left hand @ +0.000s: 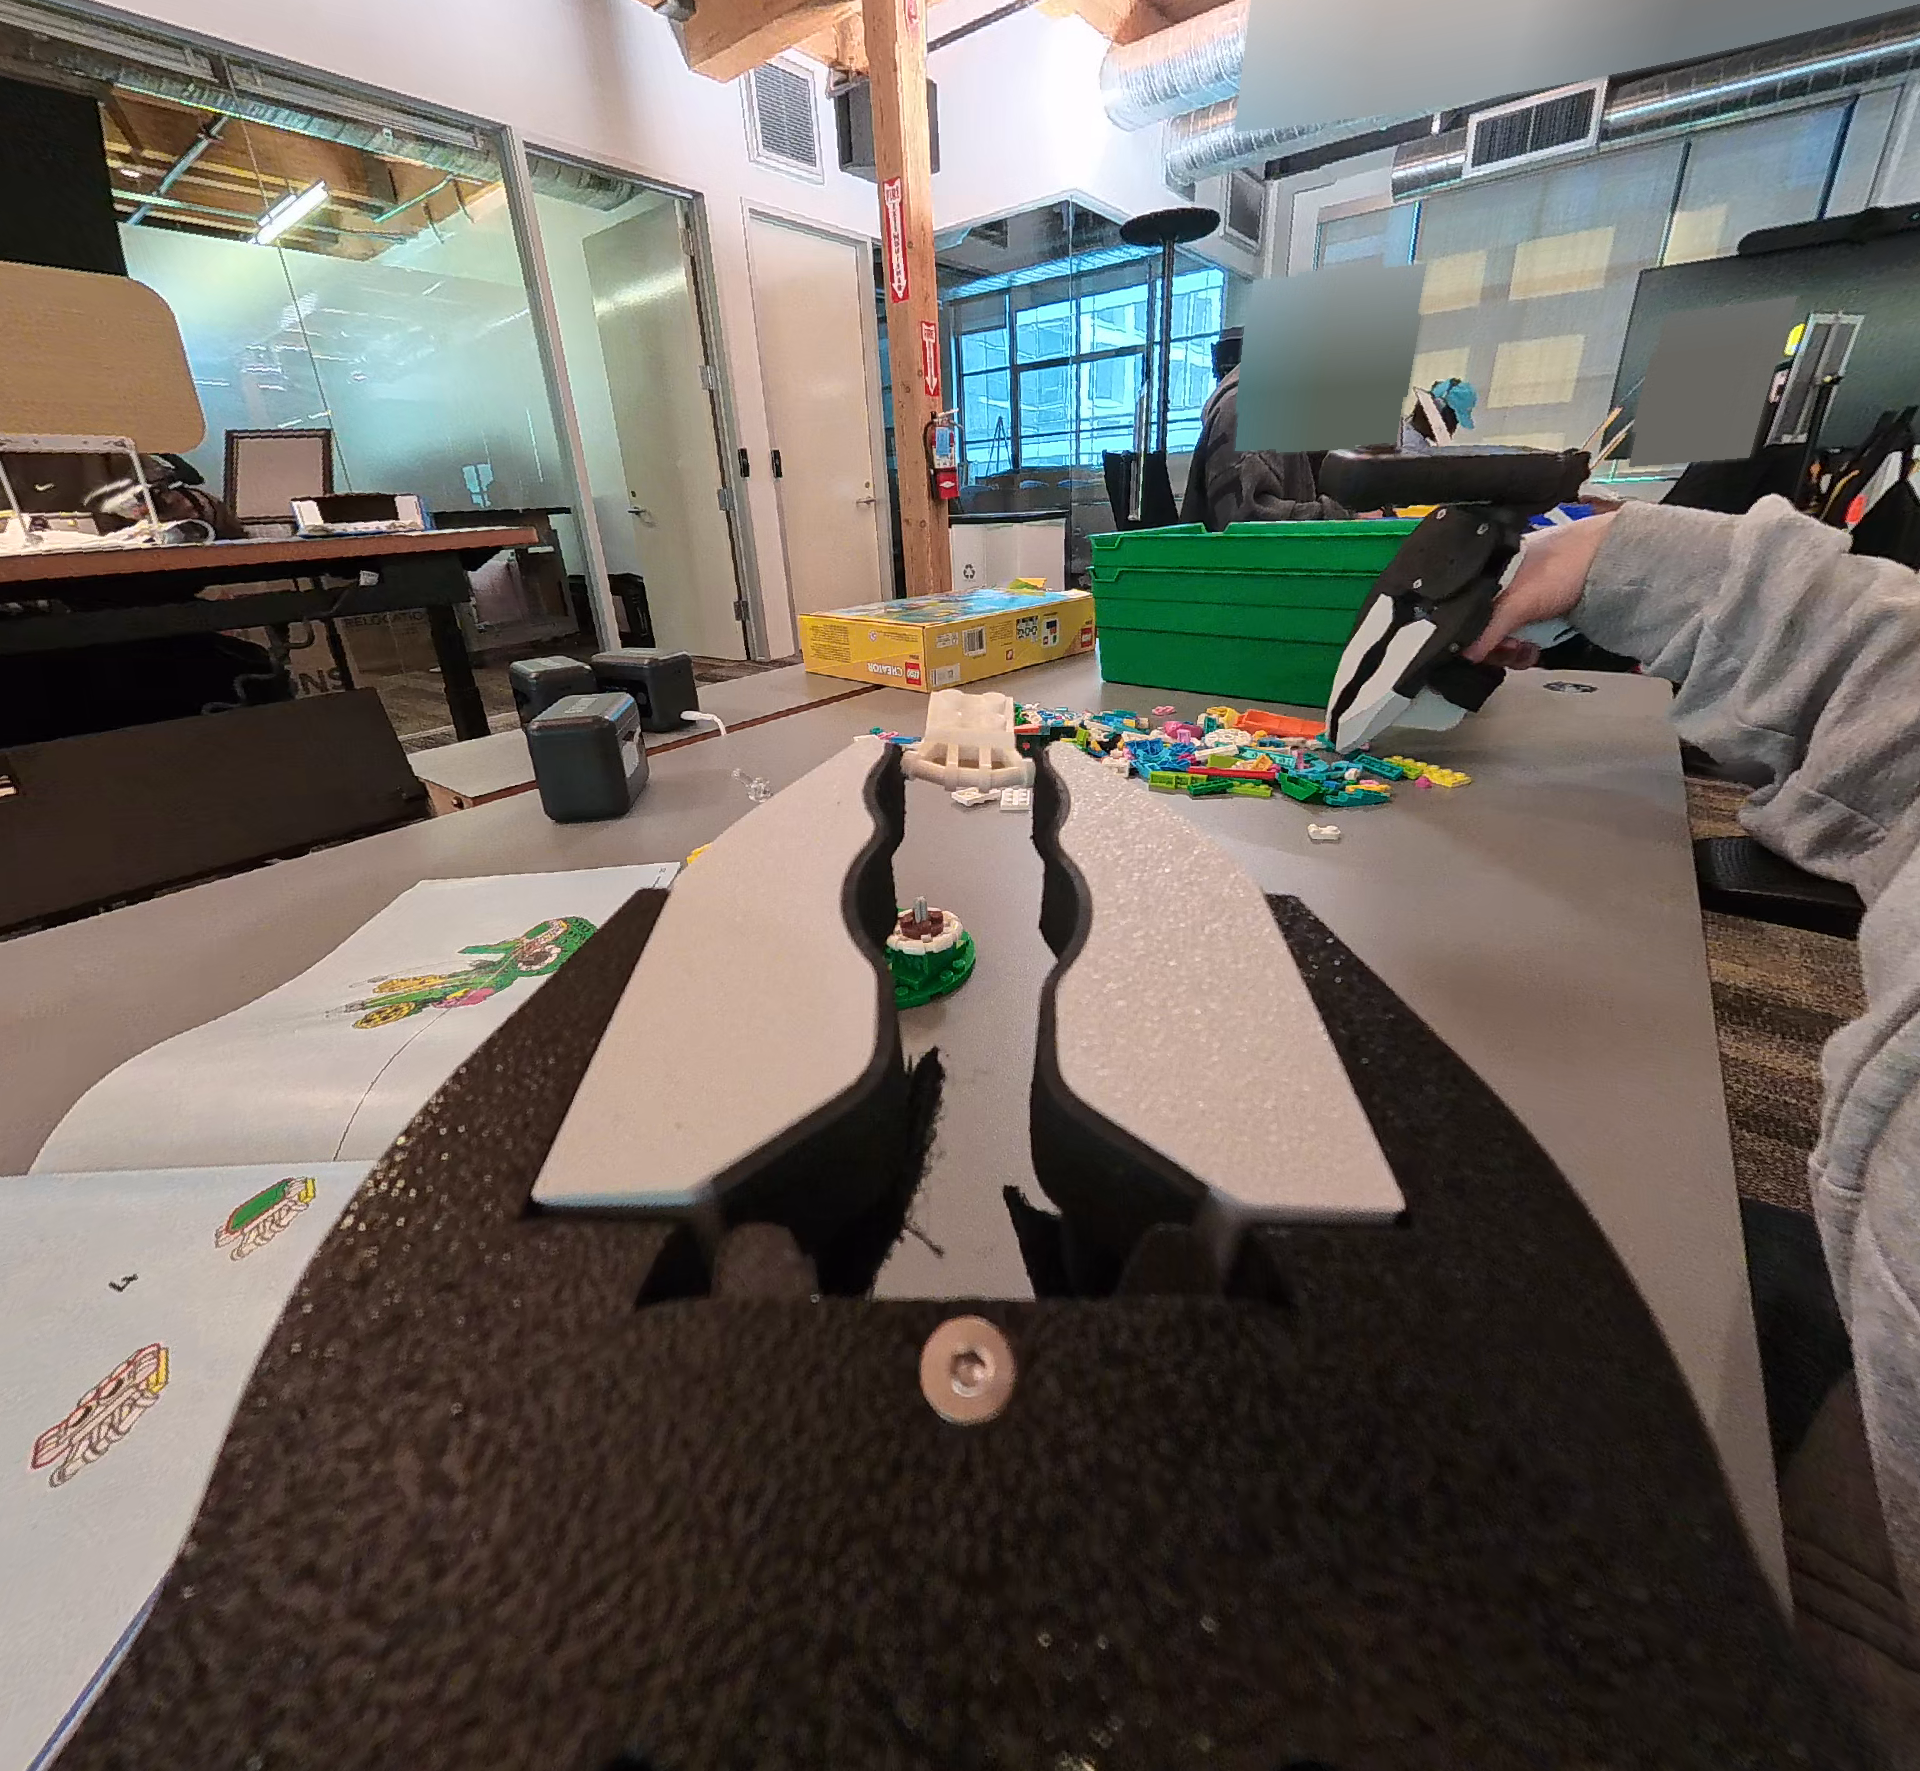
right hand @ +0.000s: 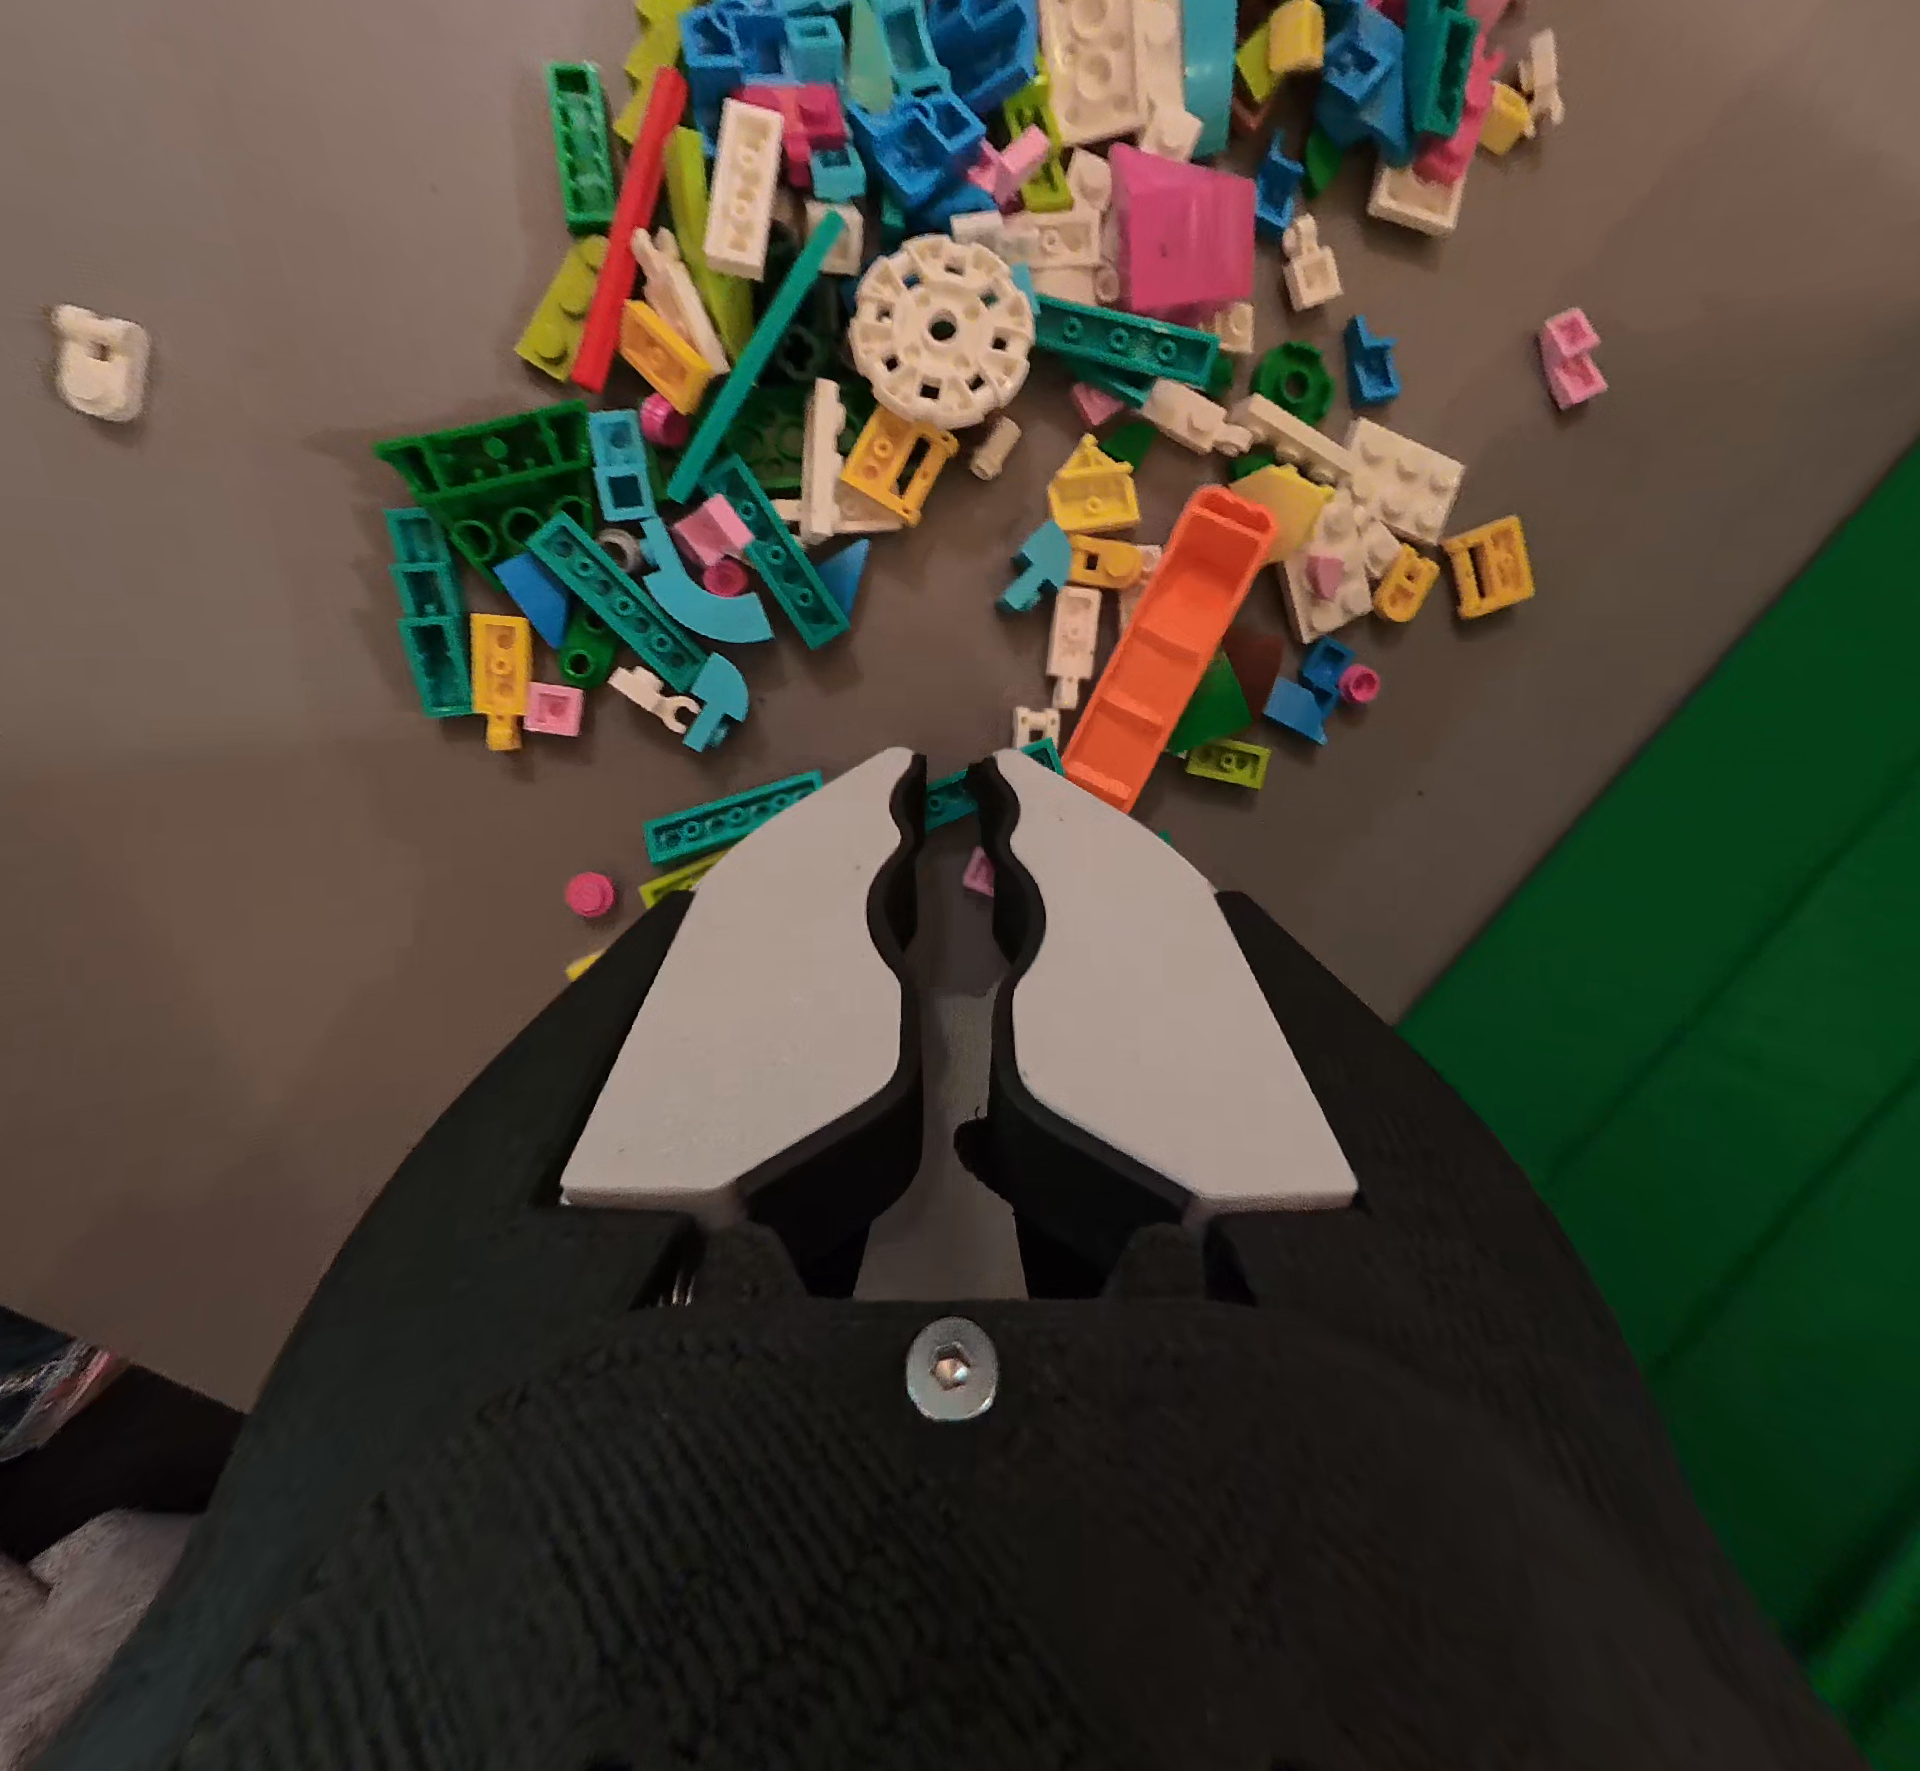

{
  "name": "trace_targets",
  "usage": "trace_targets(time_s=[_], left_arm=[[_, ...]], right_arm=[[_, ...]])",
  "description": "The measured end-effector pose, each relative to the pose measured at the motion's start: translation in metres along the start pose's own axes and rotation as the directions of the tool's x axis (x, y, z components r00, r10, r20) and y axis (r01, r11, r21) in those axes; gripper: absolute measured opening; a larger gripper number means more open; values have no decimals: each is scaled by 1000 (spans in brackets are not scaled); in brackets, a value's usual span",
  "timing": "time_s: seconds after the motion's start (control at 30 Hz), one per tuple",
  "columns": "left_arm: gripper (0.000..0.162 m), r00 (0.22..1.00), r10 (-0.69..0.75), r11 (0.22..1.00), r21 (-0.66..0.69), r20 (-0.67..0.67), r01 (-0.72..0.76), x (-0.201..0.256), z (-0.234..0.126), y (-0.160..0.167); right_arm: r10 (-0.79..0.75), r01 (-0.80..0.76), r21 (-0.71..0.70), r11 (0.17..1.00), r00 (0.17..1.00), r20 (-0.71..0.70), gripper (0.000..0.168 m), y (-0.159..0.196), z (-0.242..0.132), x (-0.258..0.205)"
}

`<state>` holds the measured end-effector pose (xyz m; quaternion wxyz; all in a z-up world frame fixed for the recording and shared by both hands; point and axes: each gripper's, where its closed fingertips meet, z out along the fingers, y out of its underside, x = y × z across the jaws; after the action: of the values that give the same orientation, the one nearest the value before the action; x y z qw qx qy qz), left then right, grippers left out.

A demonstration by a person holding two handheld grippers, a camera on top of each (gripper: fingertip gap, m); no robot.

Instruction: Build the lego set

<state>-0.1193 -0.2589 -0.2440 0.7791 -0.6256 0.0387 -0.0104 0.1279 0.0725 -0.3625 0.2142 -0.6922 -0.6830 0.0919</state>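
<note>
My left gripper is open and empty, held low over the grey table. A small round green build with a brown and white top stands on the table between its fingers, touching neither. A white Lego frame stands just past the fingertips. My right gripper points down at the near edge of the loose brick pile; its jaws are closed to a narrow slit on a small teal piece. It also shows in the left wrist view, at the pile.
An open instruction booklet lies at the left. A yellow Lego box and stacked green bins stand behind the pile; the bin is right of my right gripper. Dark grey cubes sit far left. An orange piece lies by the tips. Left tips to right tips: about 45 centimetres.
</note>
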Motion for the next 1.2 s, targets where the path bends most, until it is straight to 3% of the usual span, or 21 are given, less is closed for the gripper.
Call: trace_targets(time_s=[0.03,0.17,0.43,0.67,0.8,0.97,1.1,1.2], left_arm=[[23,1000,0,1000,0,0,0,0,0,0],[23,1000,0,1000,0,0,0,0,0,0],[23,1000,1,1000,0,0,-1,0,0,0],[23,1000,1,1000,0,0,-1,0,0,0],[23,1000,1,1000,0,0,-1,0,0,0],[23,1000,0,1000,0,1,0,0,0,0],[23,1000,0,1000,0,2,0,0,-1,-1],[23,1000,0,1000,1,3,0,0,-1,-1]], right_arm=[[4,-4,-5,1000,1000,-7,9,1,0,2],[15,-15,-8,1000,1000,-7,13,4,-2,3],[9,-18,-54,998,988,-155,22,13,-6,27],[23,-26,-36,999,996,-86,21,13,-4,18],[9,-13,-43,999,996,-86,11,13,-1,18],[27,-30,-13,999,985,-171,6,8,-7,33],[37,-40,-5,999,958,-284,8,8,-10,52],[37,-32,23,999,958,-285,14,4,-10,52]])
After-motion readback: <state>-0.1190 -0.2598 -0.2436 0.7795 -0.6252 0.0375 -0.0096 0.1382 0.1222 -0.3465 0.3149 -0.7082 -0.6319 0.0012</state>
